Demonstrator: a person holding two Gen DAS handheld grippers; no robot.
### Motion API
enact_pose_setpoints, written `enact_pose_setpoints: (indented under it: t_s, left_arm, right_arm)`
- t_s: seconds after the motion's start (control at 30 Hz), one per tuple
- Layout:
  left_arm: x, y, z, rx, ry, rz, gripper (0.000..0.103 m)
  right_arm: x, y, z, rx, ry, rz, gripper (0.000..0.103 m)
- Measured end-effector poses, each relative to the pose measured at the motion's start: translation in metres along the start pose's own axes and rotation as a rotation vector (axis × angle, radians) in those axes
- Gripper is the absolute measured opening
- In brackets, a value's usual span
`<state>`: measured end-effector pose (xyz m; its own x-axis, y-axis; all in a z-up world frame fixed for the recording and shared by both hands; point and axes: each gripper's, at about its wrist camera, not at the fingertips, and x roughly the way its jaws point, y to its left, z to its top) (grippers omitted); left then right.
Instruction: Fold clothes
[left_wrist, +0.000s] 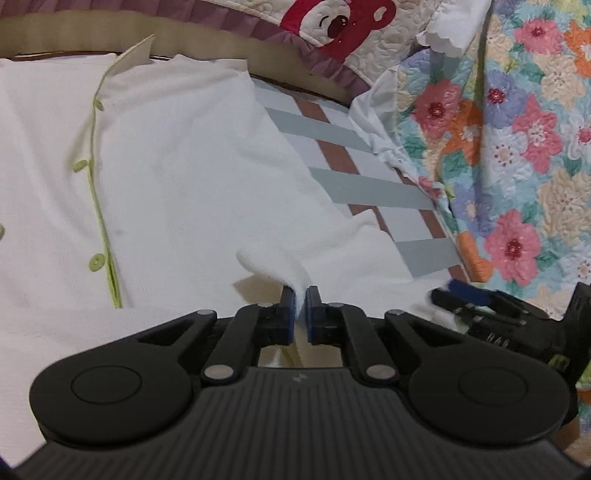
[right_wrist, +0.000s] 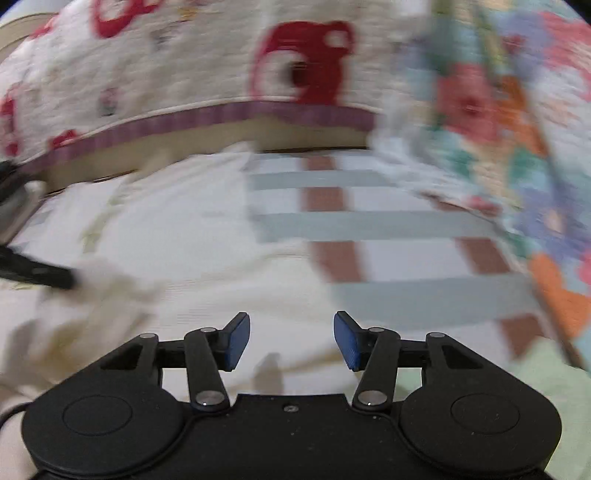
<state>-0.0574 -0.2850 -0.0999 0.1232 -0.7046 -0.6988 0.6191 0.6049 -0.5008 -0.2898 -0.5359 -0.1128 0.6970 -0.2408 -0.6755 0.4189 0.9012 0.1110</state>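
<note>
A white button shirt (left_wrist: 166, 177) with green trim and green buttons lies spread on a checked sheet (left_wrist: 369, 184). My left gripper (left_wrist: 301, 295) is shut on a fold of the shirt's white cloth and lifts it slightly. My right gripper (right_wrist: 291, 332) is open and empty, hovering over the shirt (right_wrist: 166, 229) near its right side. The right wrist view is blurred by motion. The right gripper also shows in the left wrist view (left_wrist: 461, 295) at the right, and the left gripper shows in the right wrist view (right_wrist: 33, 273) at the left edge.
A cream quilt with red bear prints (left_wrist: 351, 29) lies at the back. A floral quilt (left_wrist: 517, 147) is heaped on the right, reaching onto the checked sheet. A light green cloth (right_wrist: 546, 376) lies at the lower right.
</note>
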Motion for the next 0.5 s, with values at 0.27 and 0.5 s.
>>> enact_pose_setpoints:
  t_s: [0.27, 0.5]
  left_arm:
    - [0.01, 0.012, -0.018, -0.002, 0.108, 0.07, 0.063]
    - [0.022, 0.005, -0.018, 0.019, 0.099, 0.084, 0.021]
  right_arm:
    - [-0.004, -0.039, -0.032, 0.091, 0.03, 0.028, 0.056]
    - [0.015, -0.049, -0.035, 0.231, 0.02, 0.105, 0.056]
